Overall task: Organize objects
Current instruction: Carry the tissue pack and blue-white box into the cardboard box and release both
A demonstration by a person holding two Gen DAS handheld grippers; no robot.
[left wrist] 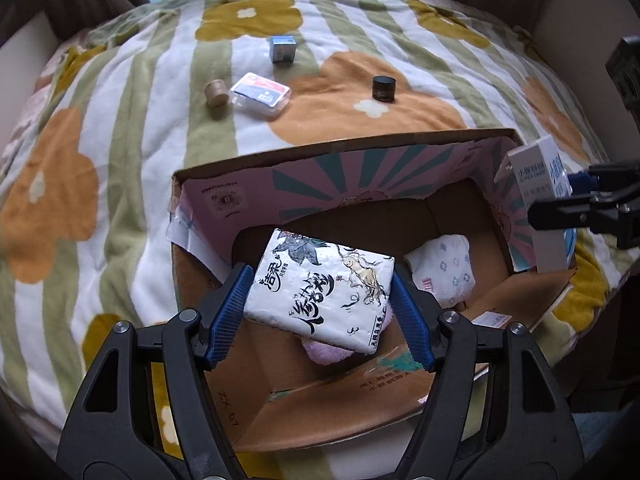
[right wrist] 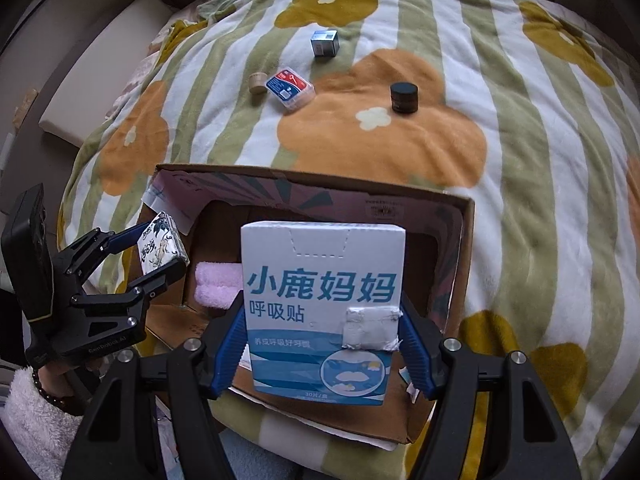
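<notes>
My left gripper (left wrist: 320, 312) is shut on a white tissue pack (left wrist: 320, 288) with black ink drawings, held over the open cardboard box (left wrist: 344, 144). It also shows in the right wrist view (right wrist: 160, 248). My right gripper (right wrist: 320, 344) is shut on a white and blue carton (right wrist: 320, 304) with Chinese text, held upright over the box's near edge (right wrist: 460, 264). In the left wrist view the carton (left wrist: 536, 184) sits at the box's right wall. Inside the box lie a white patterned cloth bundle (left wrist: 444, 272) and a pink towel (right wrist: 218, 284).
On the flowered blanket (left wrist: 120, 160) beyond the box lie a small blue-grey cube box (left wrist: 282, 49), a clear case with a red-blue card (left wrist: 260, 94), a tan round cap (left wrist: 216, 93) and a black jar (left wrist: 383, 89). The person's sleeve (right wrist: 36, 420) is at lower left.
</notes>
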